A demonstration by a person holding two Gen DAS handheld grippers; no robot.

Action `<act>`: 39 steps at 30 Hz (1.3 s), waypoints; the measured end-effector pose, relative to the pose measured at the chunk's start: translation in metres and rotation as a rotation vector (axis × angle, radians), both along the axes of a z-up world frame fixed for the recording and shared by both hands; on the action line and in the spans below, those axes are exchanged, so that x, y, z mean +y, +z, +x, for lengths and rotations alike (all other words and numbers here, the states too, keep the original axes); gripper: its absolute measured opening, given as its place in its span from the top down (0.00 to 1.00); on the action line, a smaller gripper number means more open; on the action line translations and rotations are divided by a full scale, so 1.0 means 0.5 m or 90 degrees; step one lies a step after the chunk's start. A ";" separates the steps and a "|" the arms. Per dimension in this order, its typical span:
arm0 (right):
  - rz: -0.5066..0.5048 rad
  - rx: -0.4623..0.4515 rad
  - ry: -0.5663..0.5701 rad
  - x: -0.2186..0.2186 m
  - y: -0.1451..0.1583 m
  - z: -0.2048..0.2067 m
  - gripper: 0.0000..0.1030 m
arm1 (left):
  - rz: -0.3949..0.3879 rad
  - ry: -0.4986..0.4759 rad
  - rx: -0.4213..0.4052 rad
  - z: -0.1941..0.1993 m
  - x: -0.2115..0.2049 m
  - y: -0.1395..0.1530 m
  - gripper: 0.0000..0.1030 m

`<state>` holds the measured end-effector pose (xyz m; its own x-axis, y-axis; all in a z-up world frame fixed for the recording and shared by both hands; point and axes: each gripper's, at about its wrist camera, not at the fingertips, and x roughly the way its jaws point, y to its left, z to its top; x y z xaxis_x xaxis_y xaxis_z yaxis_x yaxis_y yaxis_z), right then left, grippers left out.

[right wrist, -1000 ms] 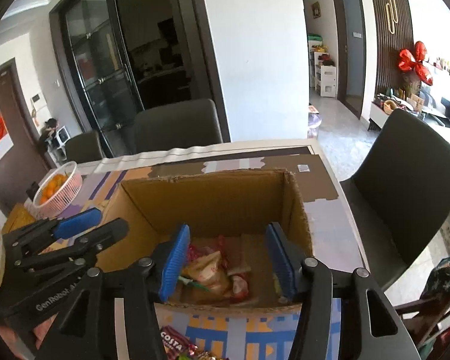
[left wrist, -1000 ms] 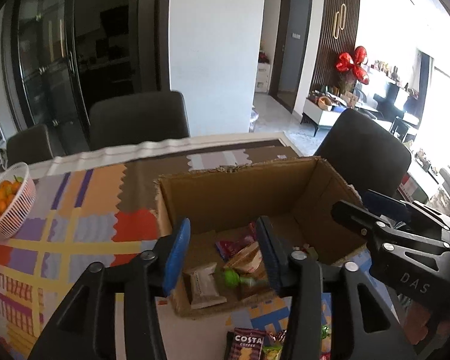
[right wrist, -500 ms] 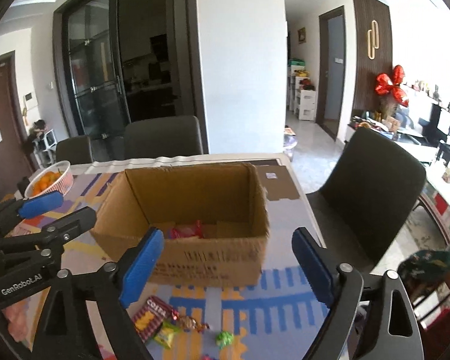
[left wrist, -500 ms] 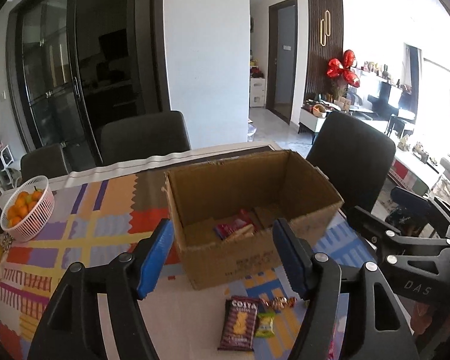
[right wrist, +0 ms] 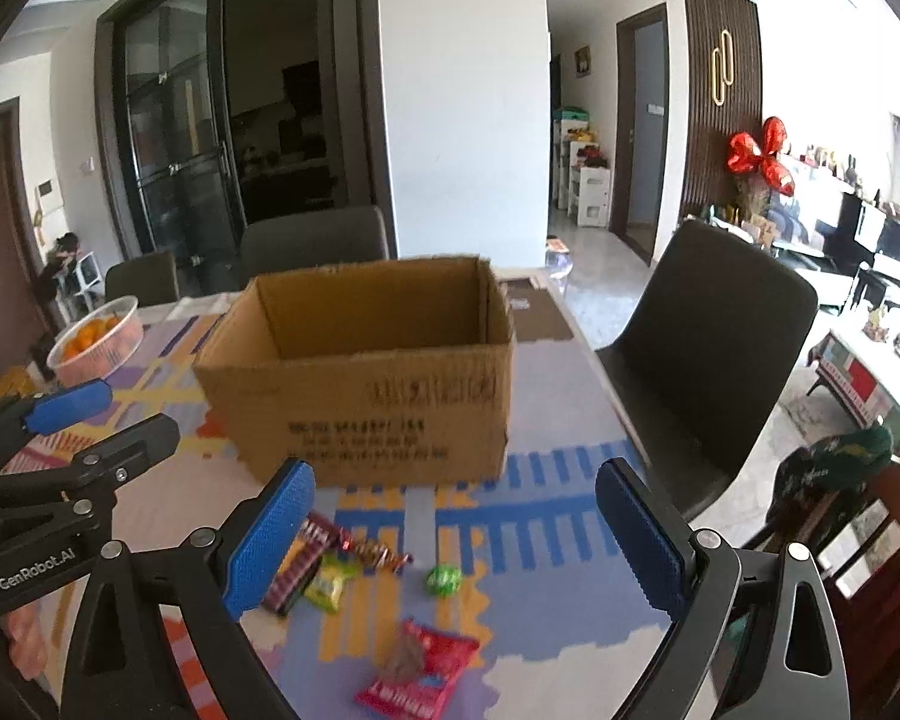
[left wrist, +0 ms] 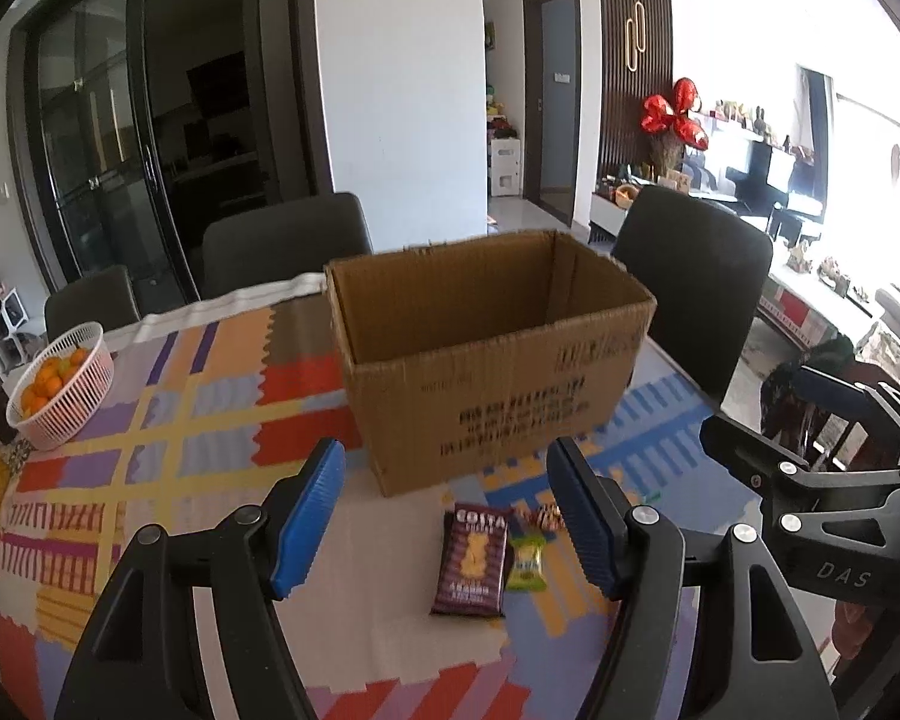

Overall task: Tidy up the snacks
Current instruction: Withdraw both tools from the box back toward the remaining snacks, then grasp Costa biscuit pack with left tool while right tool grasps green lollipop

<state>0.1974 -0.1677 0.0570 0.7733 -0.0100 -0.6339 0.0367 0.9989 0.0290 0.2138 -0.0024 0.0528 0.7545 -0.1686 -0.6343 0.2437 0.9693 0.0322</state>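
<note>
Judging by what is lying about, the sorting is only partly done: the cardboard box (right wrist: pixel 366 372) is standing open on the table (right wrist: pixel 570 516), its floor hidden from both views at this angle, while several snacks are waiting just in front of its near wall. From the right wrist view, the dark Costa packet (left wrist: pixel 473 561) is lying at about 8 o'clock from the box, a yellow-green sachet (right wrist: pixel 330 582) touching its side, a twisted striped candy (right wrist: pixel 381 553) just beyond, a green wrapped sweet (right wrist: pixel 444 579) near 6 o'clock, and a red packet (right wrist: pixel 417 669) nearest the camera. So at least five pieces are looking left to go in. Both tongs are hanging above the table on the near side of the box, pointing forward and downward toward the loose pile. The left tongs (left wrist: pixel 450 516) are standing apart, nothing between their pads, framing the Costa packet below; their jaws have just been opening. The right tongs (right wrist: pixel 456 540) are spread very wide, also empty, having just been opening as well, and are hovering over the sweets. A white basket of oranges (left wrist: pixel 63 387) is sitting at 10 o'clock, well apart.
</note>
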 end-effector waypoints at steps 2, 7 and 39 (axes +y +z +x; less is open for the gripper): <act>0.003 0.006 0.002 0.005 -0.011 -0.012 0.07 | 0.002 0.000 0.003 -0.009 0.003 -0.011 0.33; 0.013 0.027 0.017 0.015 -0.040 -0.030 0.07 | -0.002 -0.002 0.028 -0.027 0.012 -0.051 0.33; 0.019 0.212 0.035 0.021 -0.252 0.052 0.30 | 0.002 -0.029 0.201 0.098 -0.007 -0.274 0.41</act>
<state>0.2232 -0.1570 -0.0691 0.5226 0.0478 -0.8512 -0.0051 0.9986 0.0530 0.2630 -0.0058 -0.0840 0.5113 -0.1960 -0.8367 0.2857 0.9570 -0.0496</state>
